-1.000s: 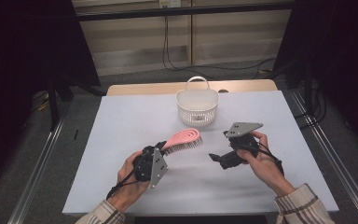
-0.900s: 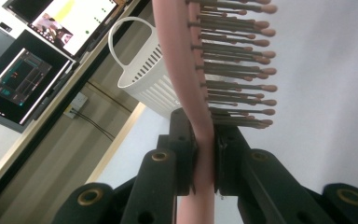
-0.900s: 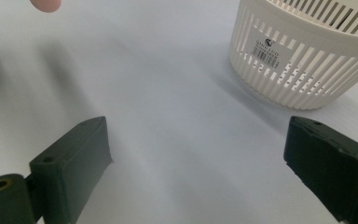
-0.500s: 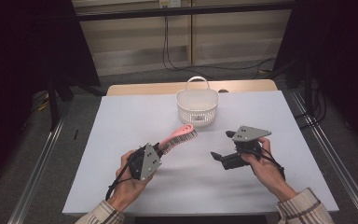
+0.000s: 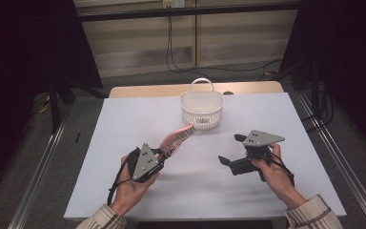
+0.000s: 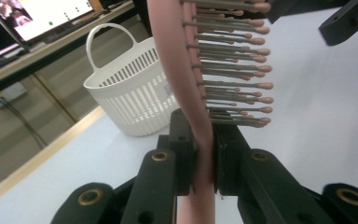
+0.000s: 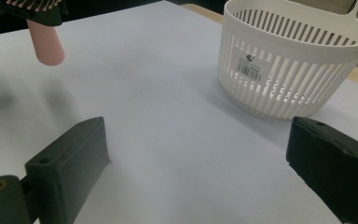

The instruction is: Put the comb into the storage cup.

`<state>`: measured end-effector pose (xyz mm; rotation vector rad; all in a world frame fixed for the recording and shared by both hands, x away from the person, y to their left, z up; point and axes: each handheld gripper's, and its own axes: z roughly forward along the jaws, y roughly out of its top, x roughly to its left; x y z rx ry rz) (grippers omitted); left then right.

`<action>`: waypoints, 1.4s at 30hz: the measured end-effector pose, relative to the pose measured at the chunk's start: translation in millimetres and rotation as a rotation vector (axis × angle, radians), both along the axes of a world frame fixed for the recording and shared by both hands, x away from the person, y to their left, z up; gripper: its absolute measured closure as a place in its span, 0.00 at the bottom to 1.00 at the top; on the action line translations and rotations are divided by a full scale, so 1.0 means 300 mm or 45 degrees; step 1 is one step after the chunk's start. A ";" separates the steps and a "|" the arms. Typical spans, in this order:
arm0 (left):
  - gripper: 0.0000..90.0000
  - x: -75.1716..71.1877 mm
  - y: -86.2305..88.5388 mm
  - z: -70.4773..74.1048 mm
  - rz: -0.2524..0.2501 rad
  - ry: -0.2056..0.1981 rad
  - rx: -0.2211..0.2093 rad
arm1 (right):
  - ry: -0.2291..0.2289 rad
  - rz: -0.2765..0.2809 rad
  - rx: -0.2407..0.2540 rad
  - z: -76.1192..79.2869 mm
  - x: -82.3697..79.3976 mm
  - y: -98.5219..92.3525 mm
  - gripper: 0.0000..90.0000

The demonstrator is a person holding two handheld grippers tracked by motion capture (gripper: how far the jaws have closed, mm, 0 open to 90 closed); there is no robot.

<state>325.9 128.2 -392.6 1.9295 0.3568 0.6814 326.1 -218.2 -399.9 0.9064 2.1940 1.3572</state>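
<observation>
The counter (image 5: 124, 124) fills the middle of the high view. A white basket (image 5: 201, 109) stands at its upper centre. Lower left, the left claw (image 5: 161, 153) is clamped on the handle of a pink hairbrush (image 5: 177, 138), lifted and pointing toward the basket. Lower right, the right claw (image 5: 231, 149) hangs with jaws apart, empty.

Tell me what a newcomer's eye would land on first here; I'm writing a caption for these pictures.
First the pink hairbrush, clamped by its handle in the left gripper and raised above the white table, its head pointing toward the basket. Next the white slotted basket with its handle, standing at the table's far edge. To the right, the right gripper hangs with its jaws wide apart and nothing between them.
</observation>
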 end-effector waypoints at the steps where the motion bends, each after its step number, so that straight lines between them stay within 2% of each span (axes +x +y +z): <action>1: 0.90 0.002 0.002 0.000 -0.008 0.013 -0.017 | 0.000 0.004 0.003 0.000 0.000 0.000 0.06; 8: 0.90 0.016 0.010 -0.005 -0.054 0.113 -0.147 | 0.003 0.028 0.032 0.002 -0.002 0.003 0.05; 9: 0.90 0.018 0.012 -0.004 -0.065 0.120 -0.148 | 0.005 0.027 0.037 0.002 -0.003 0.004 0.05; 10: 0.90 0.017 0.010 -0.005 -0.065 0.137 -0.175 | 0.002 0.027 0.038 0.003 -0.003 0.004 0.05; 13: 0.90 0.022 0.015 -0.004 -0.092 0.164 -0.188 | -0.008 0.029 0.043 0.004 -0.004 0.005 0.05; 19: 0.90 0.032 0.019 -0.008 -0.139 0.244 -0.290 | -0.013 0.029 0.060 0.007 -0.005 0.007 0.06; 22: 0.90 0.038 0.022 -0.011 -0.157 0.266 -0.322 | -0.021 0.034 0.073 0.010 -0.006 0.011 0.06; 25: 0.90 0.043 0.025 -0.015 -0.173 0.288 -0.335 | -0.036 0.035 0.049 0.013 -0.006 0.013 0.05; 29: 0.90 0.048 0.021 -0.023 -0.196 0.328 -0.385 | -0.039 0.030 0.065 0.016 -0.008 0.014 0.05; 33: 0.90 0.050 0.016 -0.026 -0.225 0.340 -0.405 | -0.061 0.041 0.109 0.023 -0.008 0.014 0.06; 35: 0.90 0.052 0.012 -0.025 -0.237 0.349 -0.431 | -0.072 0.056 0.132 0.029 -0.009 0.014 0.06; 39: 0.90 0.050 0.001 -0.023 -0.248 0.352 -0.443 | -0.090 0.065 0.160 0.038 -0.011 0.017 0.06; 42: 0.90 0.050 -0.008 -0.028 -0.271 0.345 -0.422 | -0.109 0.075 0.173 0.048 -0.015 0.023 0.06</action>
